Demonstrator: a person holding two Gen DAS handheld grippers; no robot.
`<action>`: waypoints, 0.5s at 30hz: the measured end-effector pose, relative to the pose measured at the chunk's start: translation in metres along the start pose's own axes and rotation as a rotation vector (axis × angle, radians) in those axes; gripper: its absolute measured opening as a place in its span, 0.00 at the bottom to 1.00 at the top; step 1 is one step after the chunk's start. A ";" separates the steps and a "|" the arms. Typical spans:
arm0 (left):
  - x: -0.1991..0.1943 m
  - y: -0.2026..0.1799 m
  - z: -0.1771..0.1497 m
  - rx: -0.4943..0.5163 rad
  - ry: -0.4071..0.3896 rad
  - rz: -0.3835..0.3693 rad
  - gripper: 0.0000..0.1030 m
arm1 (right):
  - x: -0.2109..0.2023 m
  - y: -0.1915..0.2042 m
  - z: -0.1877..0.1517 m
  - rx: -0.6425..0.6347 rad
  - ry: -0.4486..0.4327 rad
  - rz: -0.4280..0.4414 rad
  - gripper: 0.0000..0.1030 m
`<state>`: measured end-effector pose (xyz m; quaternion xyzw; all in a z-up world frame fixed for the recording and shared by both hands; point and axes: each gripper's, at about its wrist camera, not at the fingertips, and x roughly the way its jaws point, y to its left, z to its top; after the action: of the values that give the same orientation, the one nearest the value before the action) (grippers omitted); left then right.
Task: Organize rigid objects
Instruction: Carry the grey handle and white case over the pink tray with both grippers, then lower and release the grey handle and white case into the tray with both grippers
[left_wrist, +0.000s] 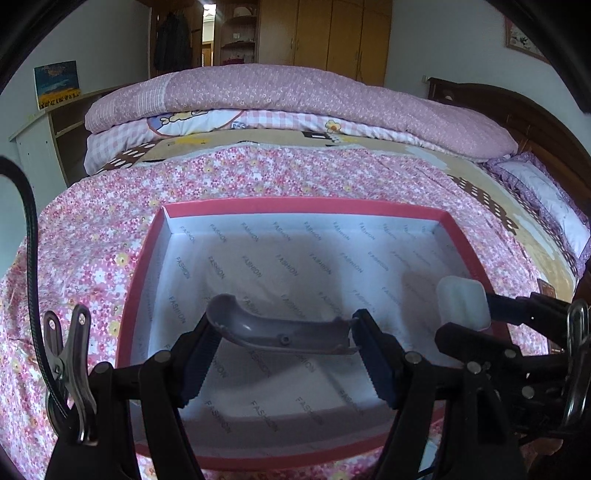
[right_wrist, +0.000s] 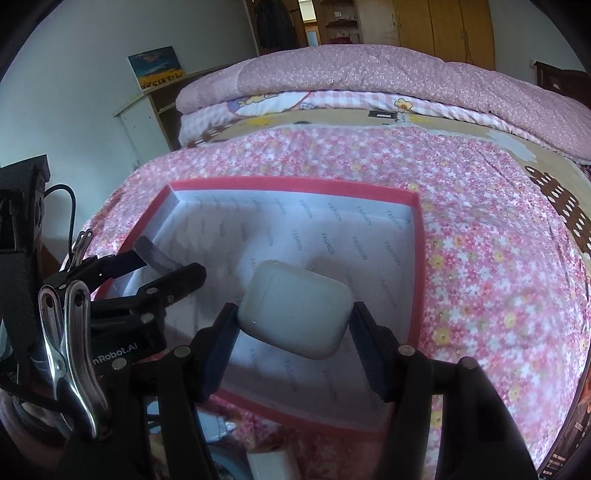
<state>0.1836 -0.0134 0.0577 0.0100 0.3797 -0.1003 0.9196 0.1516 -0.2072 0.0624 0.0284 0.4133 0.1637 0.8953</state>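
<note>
While you've got both grippers hanging over the red-rimmed box (left_wrist: 465, 236), here's how it looks. Your left gripper (left_wrist: 284, 341) is pinching a curved grey plastic piece (left_wrist: 273, 330) end to end: the rounded scoop-like end is pressed on the left finger, the broken-looking end on the right finger. It sits crosswise between the pads, above the near half of the box, over the white "FASHION" lining paper (left_wrist: 295, 266). Can't tell whether it's touching the paper.

Your right gripper (right_wrist: 293, 334) is clamped on a white earbud case (right_wrist: 295, 308), which sits tilted between the two fingers, one pad on each side. It's over the near right part of the box (right_wrist: 419, 258) in the right wrist view. From the left wrist view that same case (left_wrist: 463, 302) shows at the right edge of the box, just beside the right wall, with the right gripper (left_wrist: 476, 321) coming in from the right.

From the right wrist view, your left gripper (right_wrist: 155, 267) is at the box's left wall with the grey piece (right_wrist: 153, 254) poking out.

The box lies on a pink floral bedsheet (left_wrist: 240, 173), with a folded pink quilt (left_wrist: 295, 96) at the far side of the bed.
</note>
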 end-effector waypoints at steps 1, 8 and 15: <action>0.002 0.000 0.000 0.000 0.002 0.001 0.73 | 0.001 0.000 0.000 0.000 0.002 0.000 0.60; 0.016 0.001 -0.005 -0.011 0.029 0.011 0.73 | 0.013 -0.003 -0.002 0.011 0.027 -0.002 0.60; 0.017 -0.008 -0.009 0.014 0.031 0.067 0.74 | 0.019 -0.006 -0.003 0.008 0.037 -0.025 0.60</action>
<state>0.1874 -0.0229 0.0398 0.0308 0.3927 -0.0718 0.9164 0.1620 -0.2073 0.0455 0.0237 0.4309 0.1512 0.8893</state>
